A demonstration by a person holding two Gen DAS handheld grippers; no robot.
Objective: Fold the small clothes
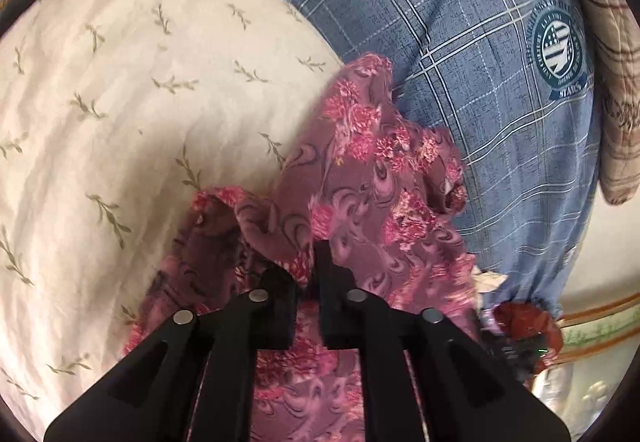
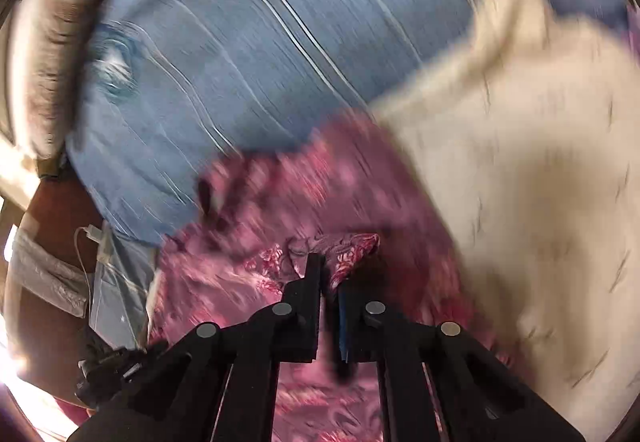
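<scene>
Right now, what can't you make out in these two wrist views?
- Pink floral garment: what kind it is; bunched up, lower part behind the left gripper in the left view.
- Right view: motion blur smears the blue plaid cloth and cream cloth.
- Right gripper: how much fabric it pinches, hidden by its fingers.

A blue plaid sheet (image 1: 460, 54) covers the bed. A cream cloth (image 1: 140, 122) lies on it, and the pink garment (image 1: 360, 178) lies just beside that cloth.

Lighting/quality: soft indoor light, strong fisheye warp, dark vignette at all rims.
Left wrist view sharp; right wrist view motion-smeared throughout, glare blown out at 8 o'clock.
</scene>
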